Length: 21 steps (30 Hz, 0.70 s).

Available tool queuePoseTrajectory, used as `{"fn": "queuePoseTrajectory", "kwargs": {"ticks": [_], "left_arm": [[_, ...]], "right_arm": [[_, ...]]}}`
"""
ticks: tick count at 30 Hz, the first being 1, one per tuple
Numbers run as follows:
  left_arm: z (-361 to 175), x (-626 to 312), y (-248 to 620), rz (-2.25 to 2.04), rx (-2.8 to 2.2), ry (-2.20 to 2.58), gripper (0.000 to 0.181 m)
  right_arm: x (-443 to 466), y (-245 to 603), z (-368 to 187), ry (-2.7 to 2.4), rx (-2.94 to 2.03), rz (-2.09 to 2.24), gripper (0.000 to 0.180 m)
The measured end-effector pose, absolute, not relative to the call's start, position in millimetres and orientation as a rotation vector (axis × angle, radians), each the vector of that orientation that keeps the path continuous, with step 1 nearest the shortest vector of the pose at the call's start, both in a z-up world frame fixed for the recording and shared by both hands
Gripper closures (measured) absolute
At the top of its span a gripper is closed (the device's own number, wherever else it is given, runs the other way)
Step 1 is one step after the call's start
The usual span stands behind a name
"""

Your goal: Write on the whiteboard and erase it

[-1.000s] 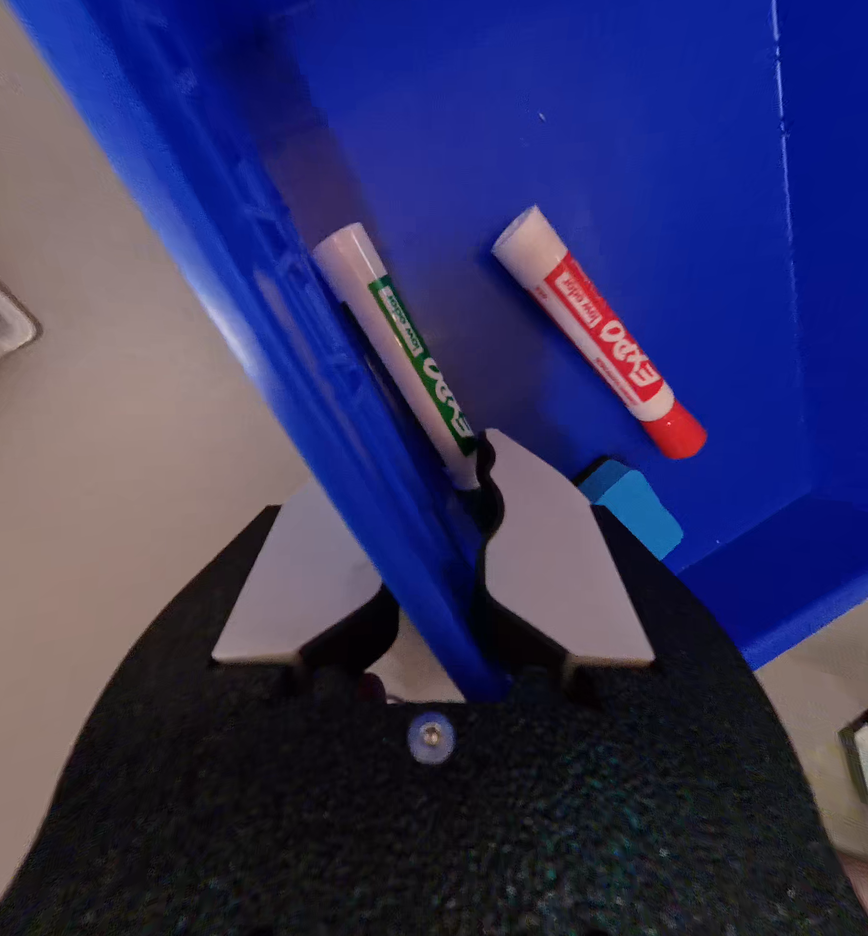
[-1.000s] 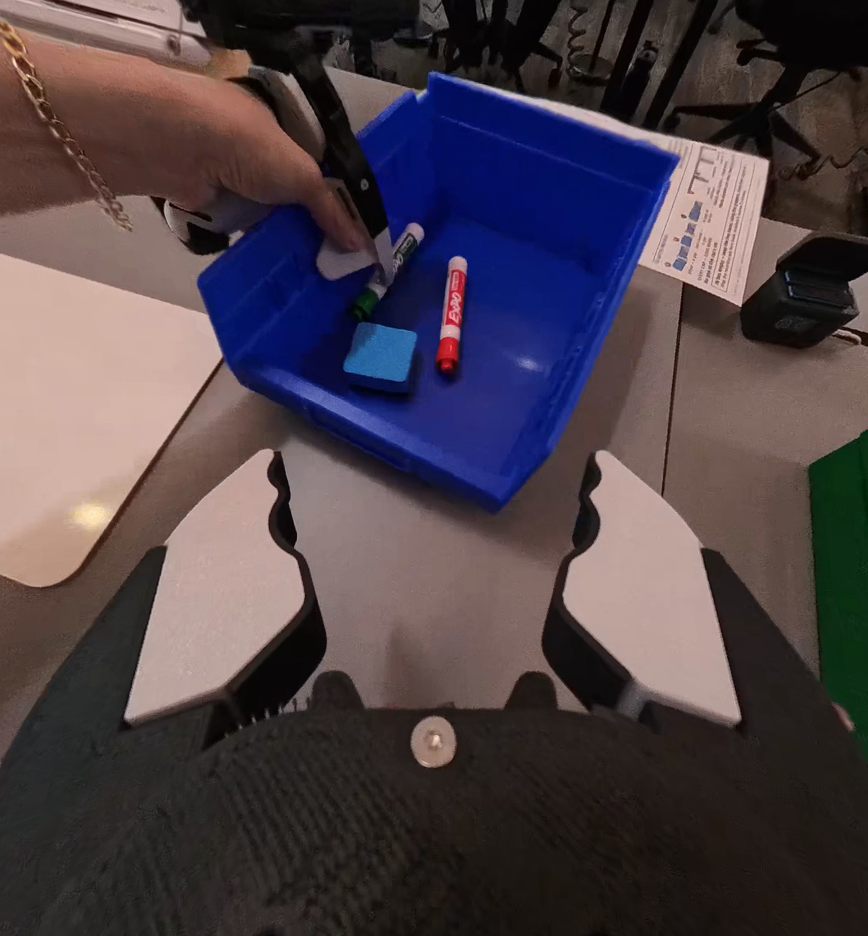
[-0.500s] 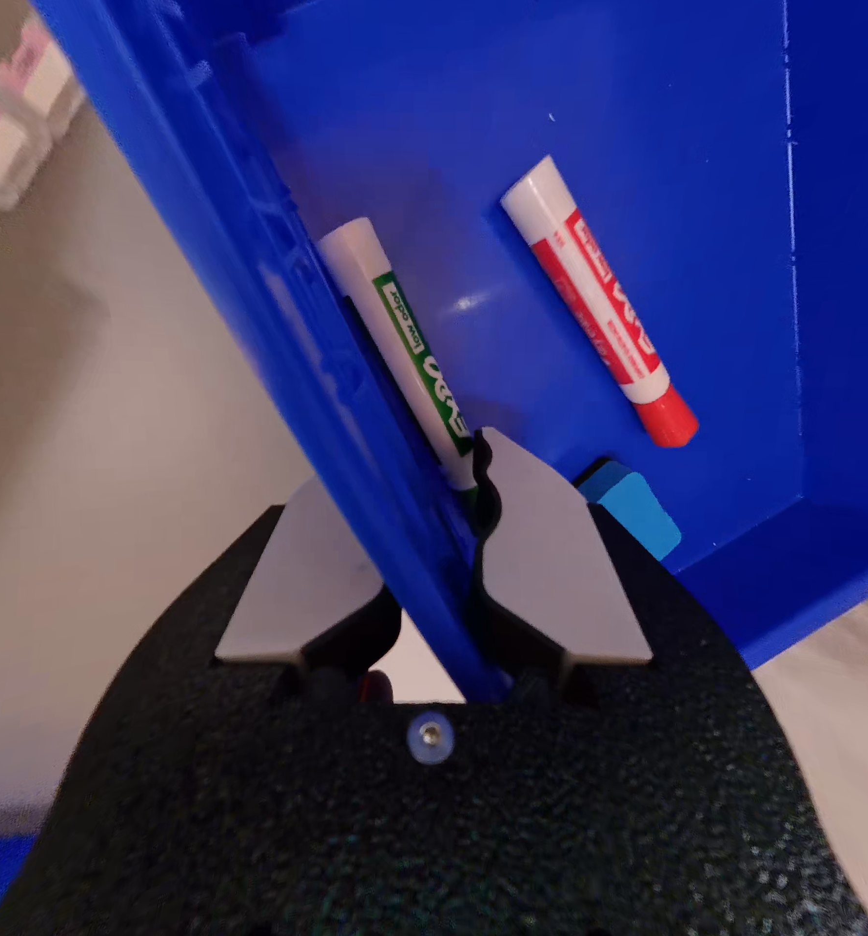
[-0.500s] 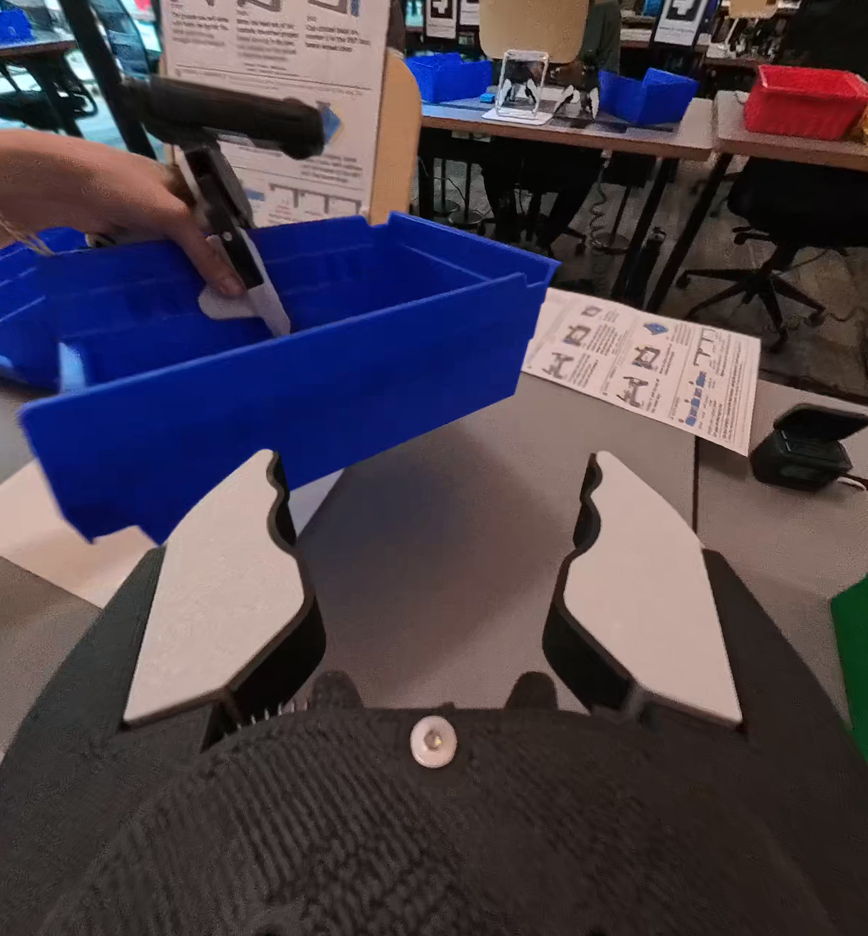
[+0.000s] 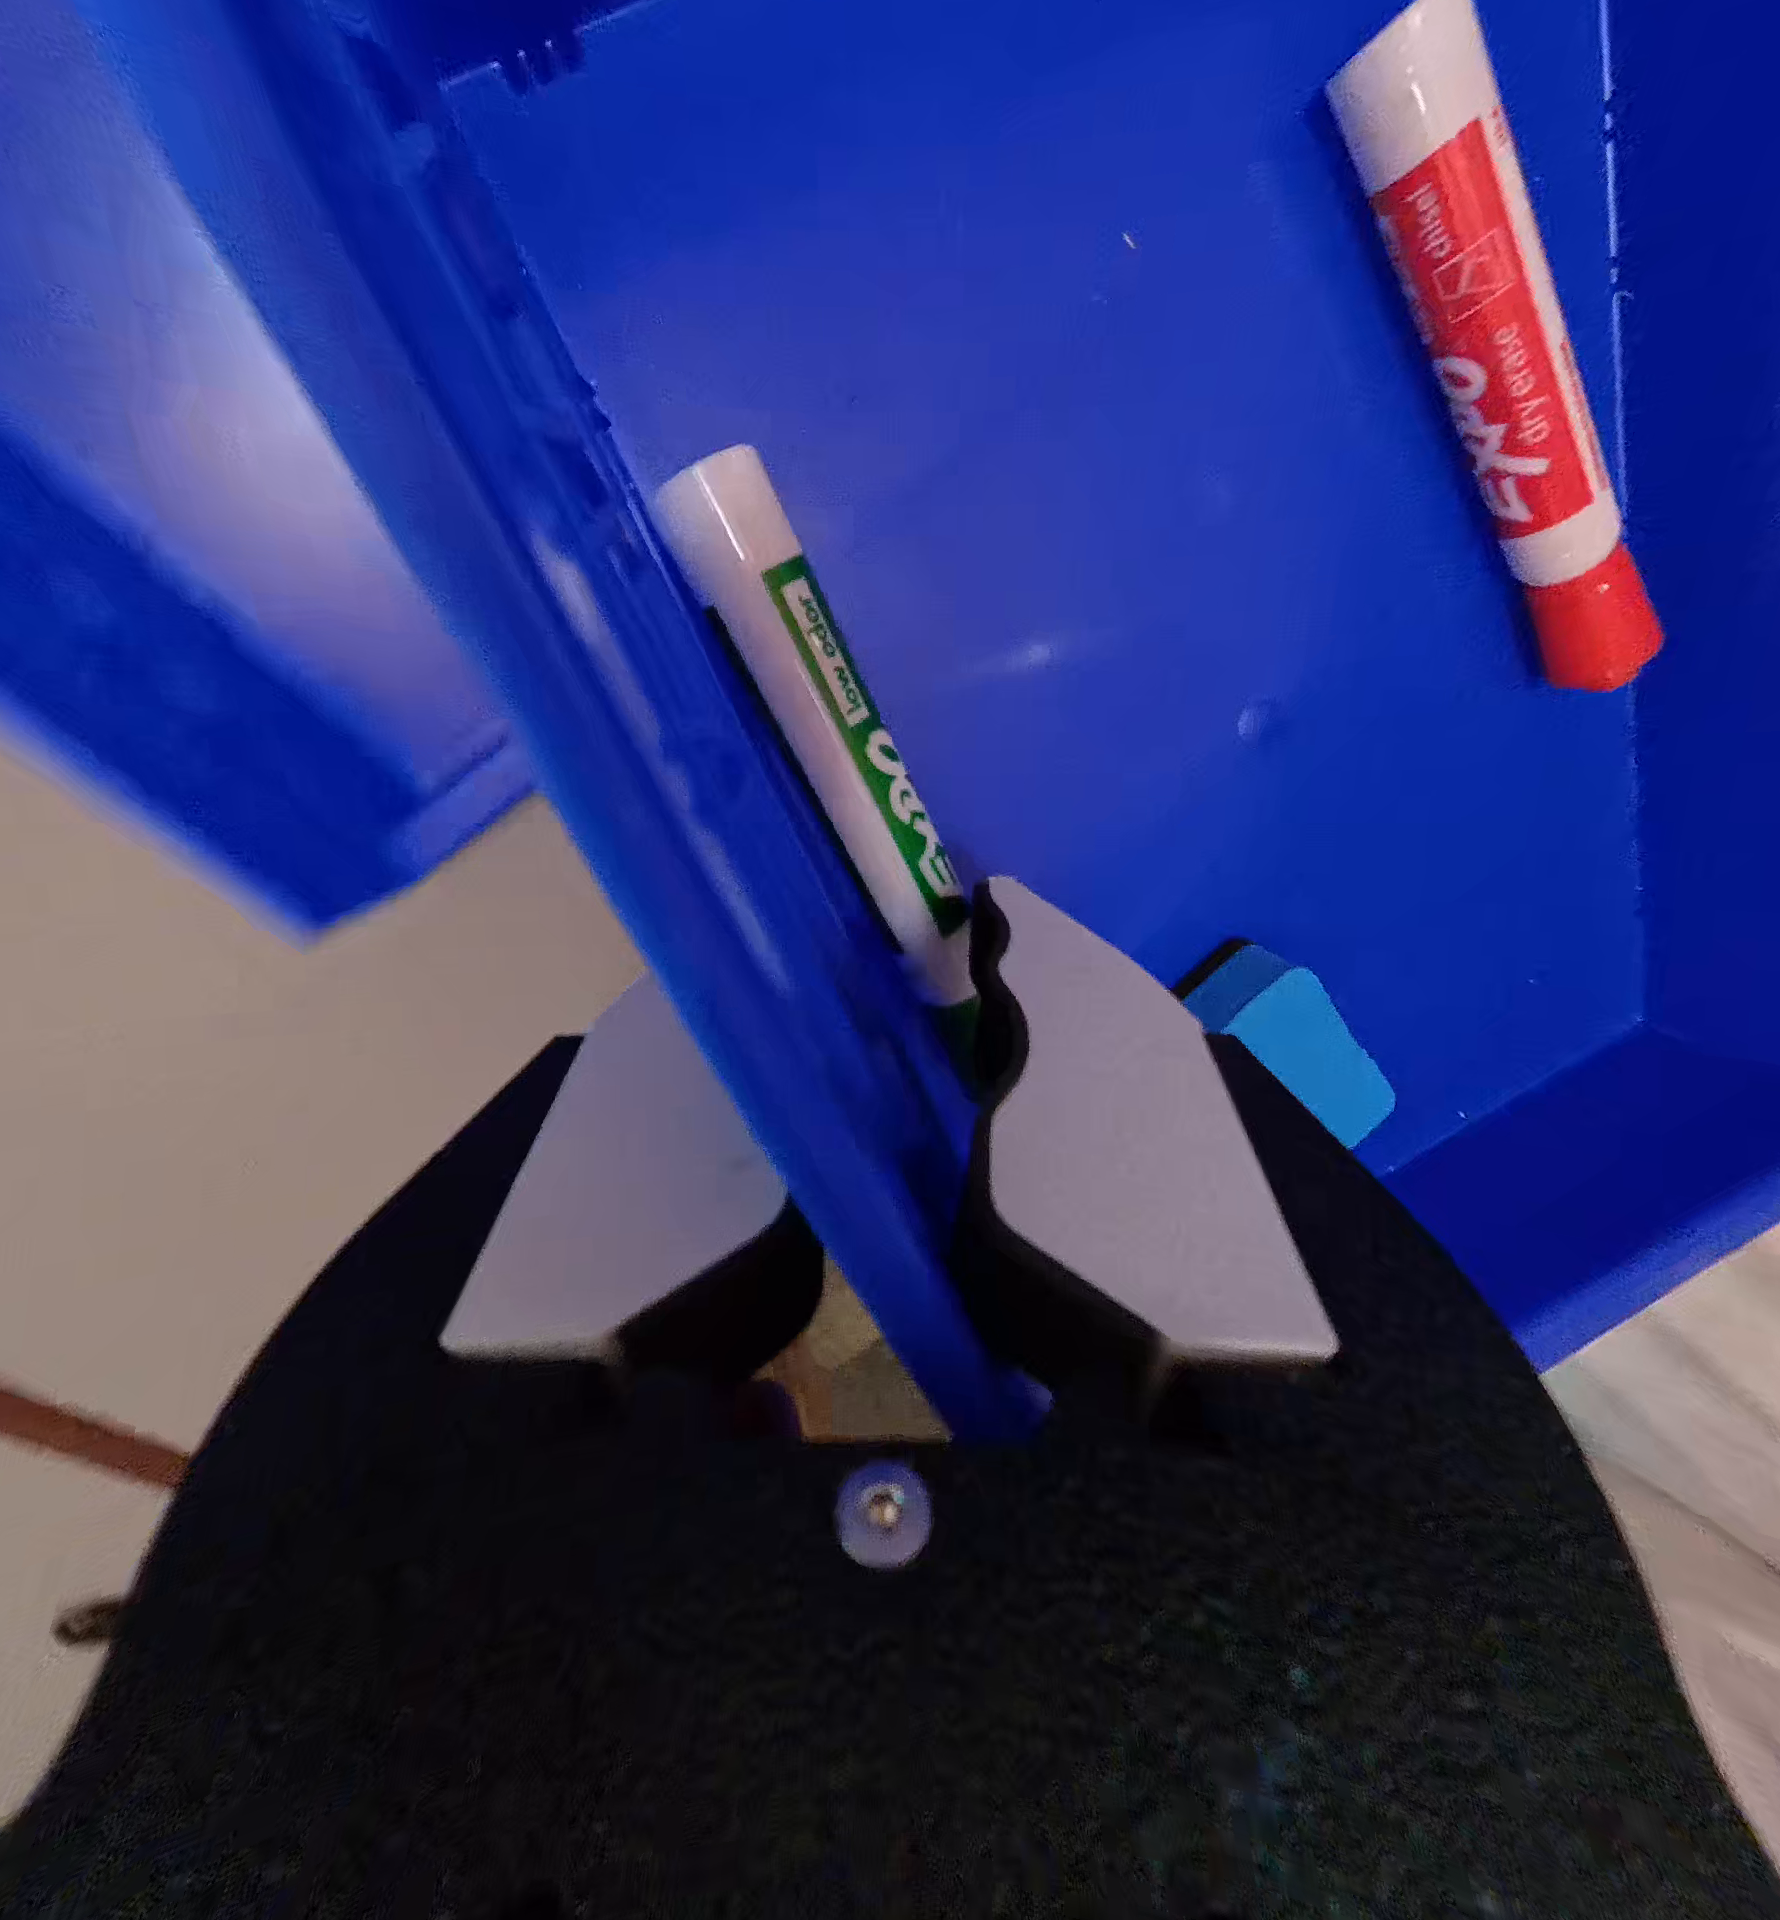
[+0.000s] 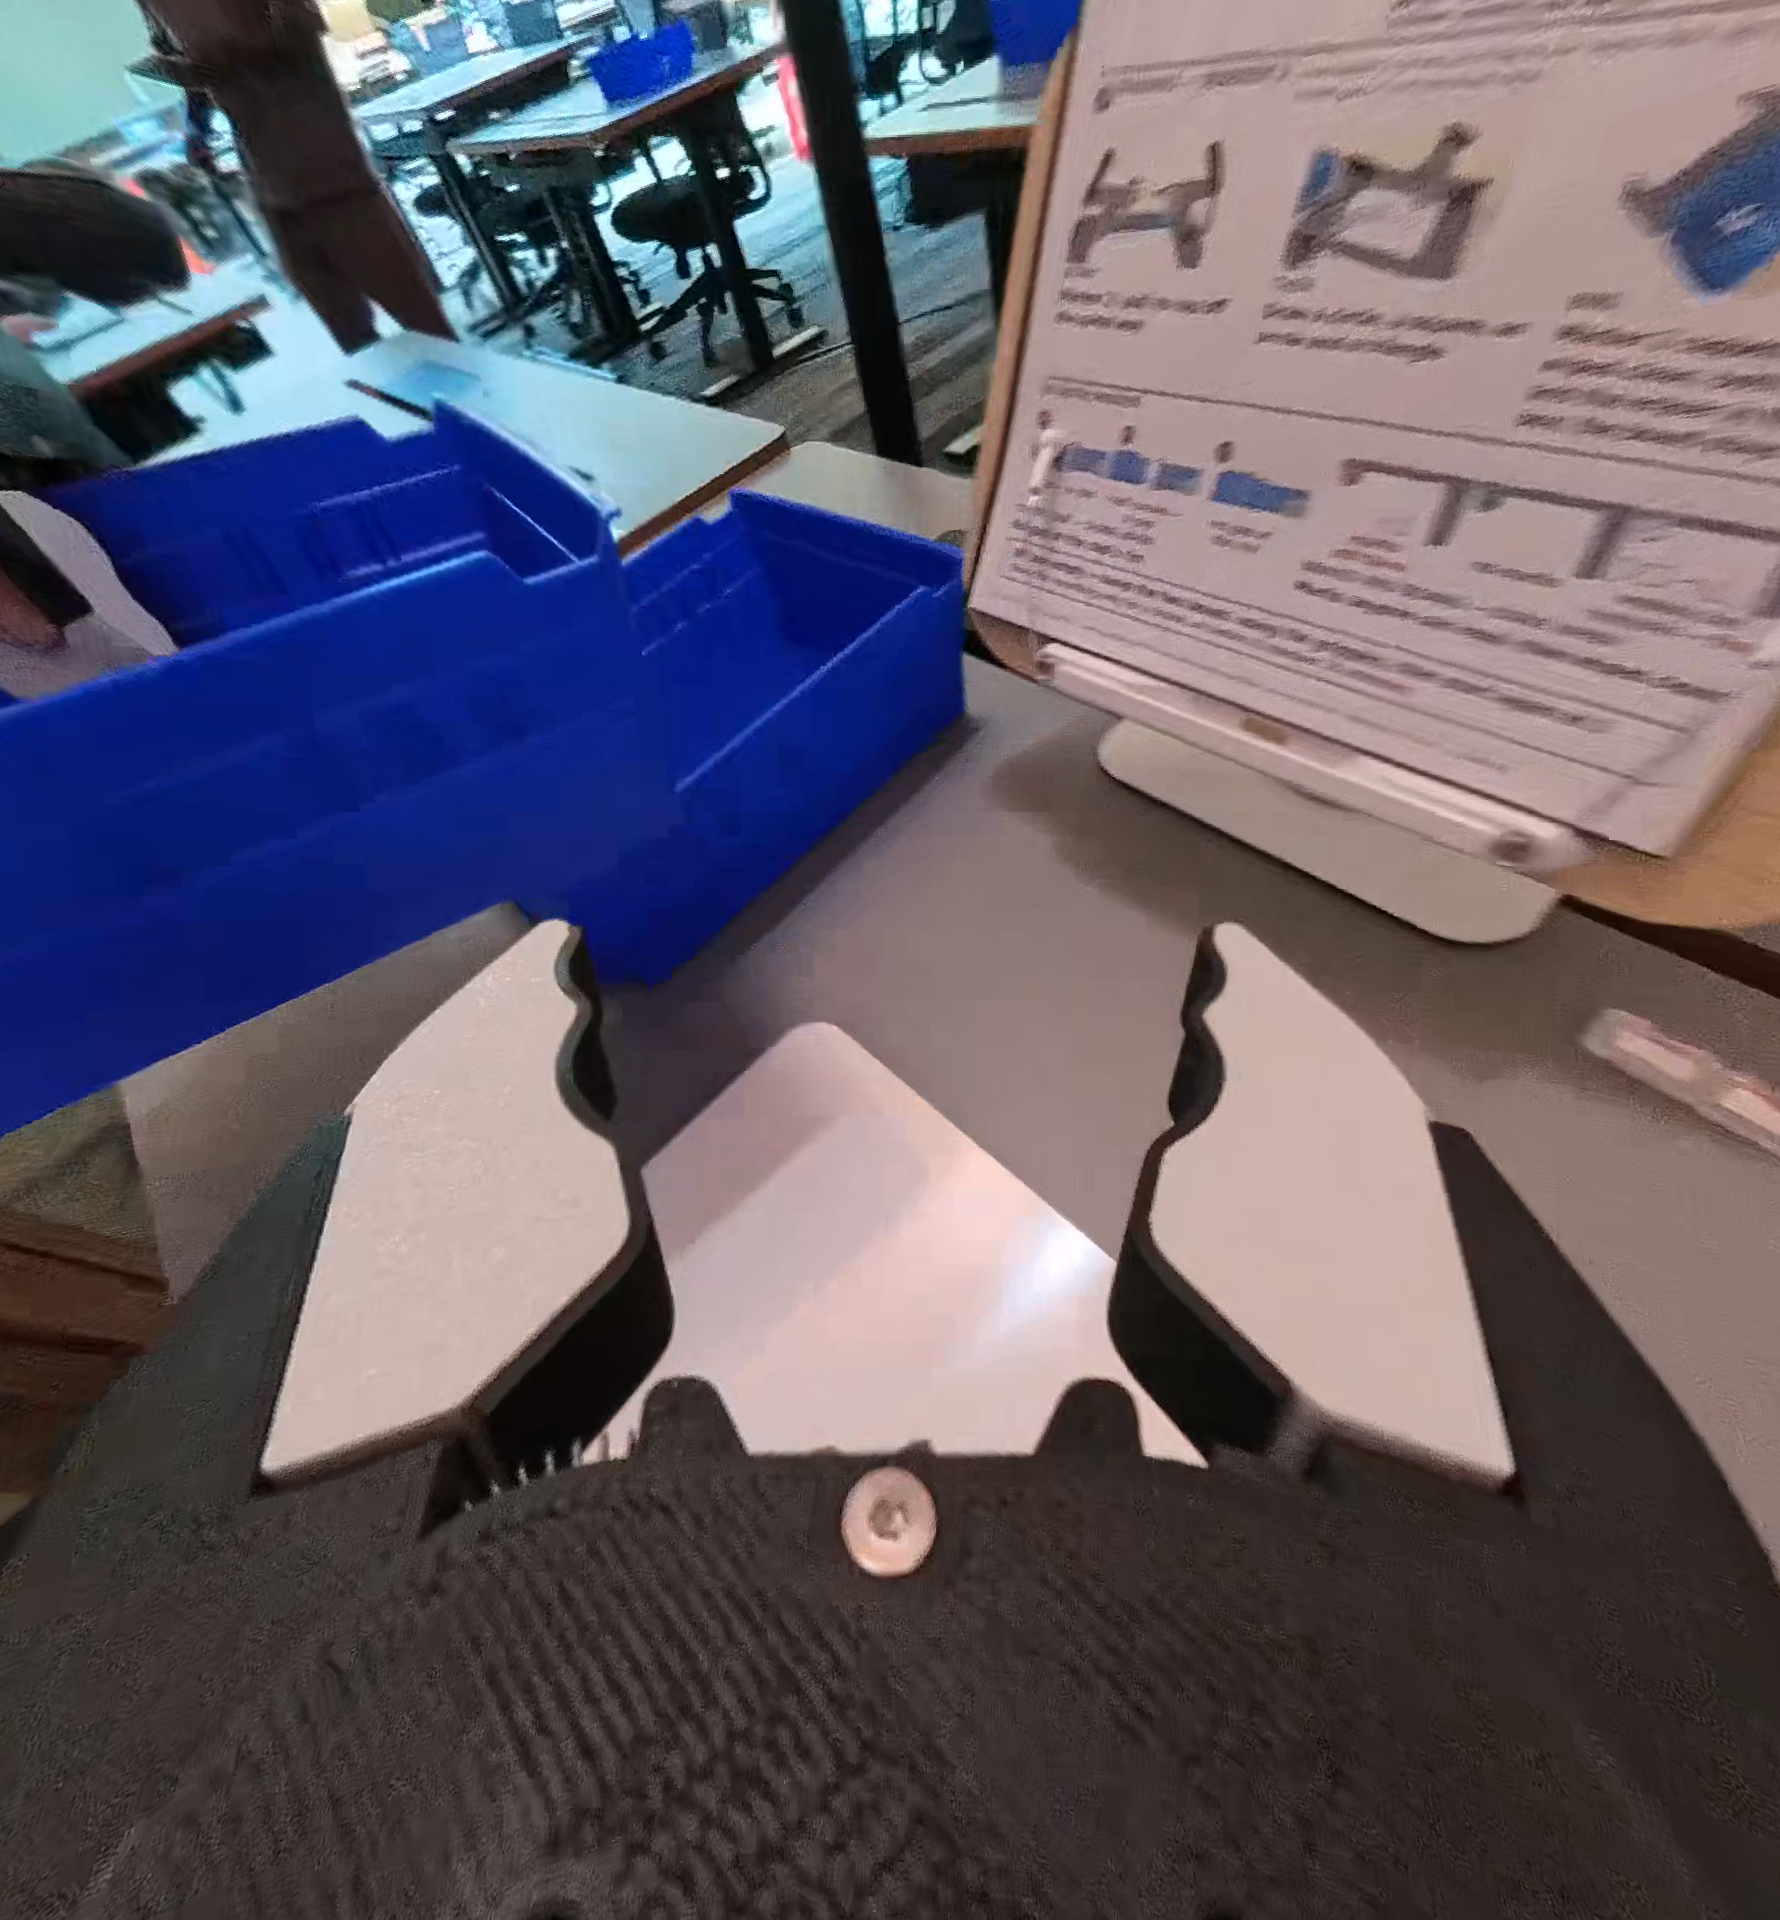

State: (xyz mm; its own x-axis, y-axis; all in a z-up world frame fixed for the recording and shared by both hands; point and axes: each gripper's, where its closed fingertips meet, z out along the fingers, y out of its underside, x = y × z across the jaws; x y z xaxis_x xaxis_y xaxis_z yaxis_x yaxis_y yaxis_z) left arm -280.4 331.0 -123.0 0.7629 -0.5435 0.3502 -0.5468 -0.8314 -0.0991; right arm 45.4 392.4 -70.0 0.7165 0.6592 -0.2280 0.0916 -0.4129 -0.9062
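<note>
blue bin (image 5: pixel 1125 436) | green-white marker (image 5: pixel 813 717) | red-white marker (image 5: pixel 1478 343) | light-blue eraser (image 5: pixel 1301 1060)

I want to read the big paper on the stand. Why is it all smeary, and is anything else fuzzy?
Right wrist view: the paper on the stand is streaked by motion blur; the whiteboard shows soft glare. Left wrist view: the markers are sharp, but the second blue bin at left is smeared.

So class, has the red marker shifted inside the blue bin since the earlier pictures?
Yes. The red marker has slid across the blue bin floor, away from the green marker and toward the far side wall.
</note>
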Motion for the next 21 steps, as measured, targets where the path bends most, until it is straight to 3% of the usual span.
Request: {"fn": "queuePoseTrajectory", "kwargs": {"ticks": [9, 20, 21], "left_arm": [[-117, -455, 302, 0.457, 3.125, -0.433, 0.152], [-154, -512, 320, 0.521, 3.159, -0.239, 0.152], [-158, -512, 322, 0.532, 3.155, -0.242, 0.152]], "right_arm": [[-114, 475, -136, -0.571, -2.15, 0.778, 0.075], [-187, 513, -221, -0.622, -2.43, 0.594, 0.082], [-196, 509, -226, -0.617, -2.451, 0.674, 0.102]]}}
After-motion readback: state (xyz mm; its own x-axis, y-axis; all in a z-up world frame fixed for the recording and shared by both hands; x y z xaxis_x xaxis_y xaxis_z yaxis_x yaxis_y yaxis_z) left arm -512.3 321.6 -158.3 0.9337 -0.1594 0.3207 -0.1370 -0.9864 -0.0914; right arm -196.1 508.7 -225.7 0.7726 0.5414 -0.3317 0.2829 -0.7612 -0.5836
